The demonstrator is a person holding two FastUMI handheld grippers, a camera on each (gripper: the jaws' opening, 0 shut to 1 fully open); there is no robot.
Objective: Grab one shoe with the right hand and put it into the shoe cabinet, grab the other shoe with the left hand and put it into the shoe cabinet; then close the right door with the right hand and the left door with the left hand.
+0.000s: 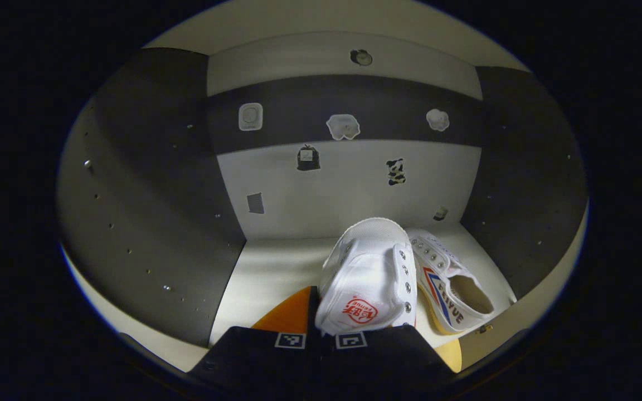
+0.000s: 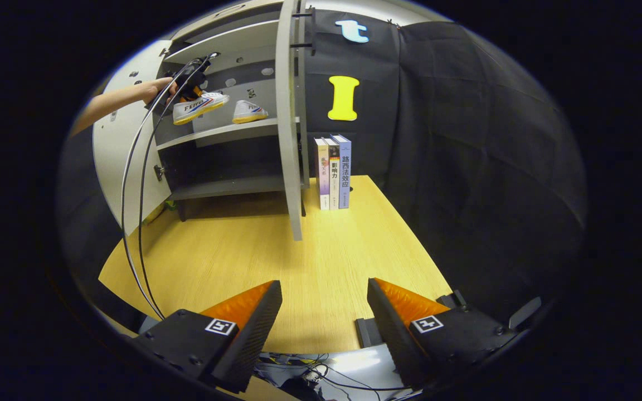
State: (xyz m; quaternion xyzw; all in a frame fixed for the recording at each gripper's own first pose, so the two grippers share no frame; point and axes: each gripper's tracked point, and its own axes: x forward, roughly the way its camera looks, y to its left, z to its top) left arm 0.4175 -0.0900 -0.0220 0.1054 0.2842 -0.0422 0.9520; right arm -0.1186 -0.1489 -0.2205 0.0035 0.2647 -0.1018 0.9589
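White canvas sits between the fingers of the left gripper [image 1: 349, 328]: they are closed on the heel end of the second shoe [image 1: 368, 278], which points into the shoe cabinet [image 1: 148, 223] with its toe toward the back wall. In the right gripper view this shoe hangs a little above the shelf [image 2: 243, 129], held by a hand [image 2: 154, 89], so it seems not yet set down. The first shoe [image 1: 452, 289] already lies on the same shelf, just beside the held one and nearer to the cabinet's right wall. The right gripper [image 2: 324, 317] hovers over the wooden tabletop [image 2: 276, 250], well apart from the cabinet, with its fingers spread wide and nothing between them. I judge that the step in hand is the placing of the second shoe. The next move calls for lowering it onto the free shelf space beside the first shoe, then opening the fingers and pulling the left gripper straight out without dragging either shoe. After that the right door [image 2: 290, 111], which stands open beside some books [image 2: 333, 172], must be pushed closed, then the left door [image 2: 126, 161].
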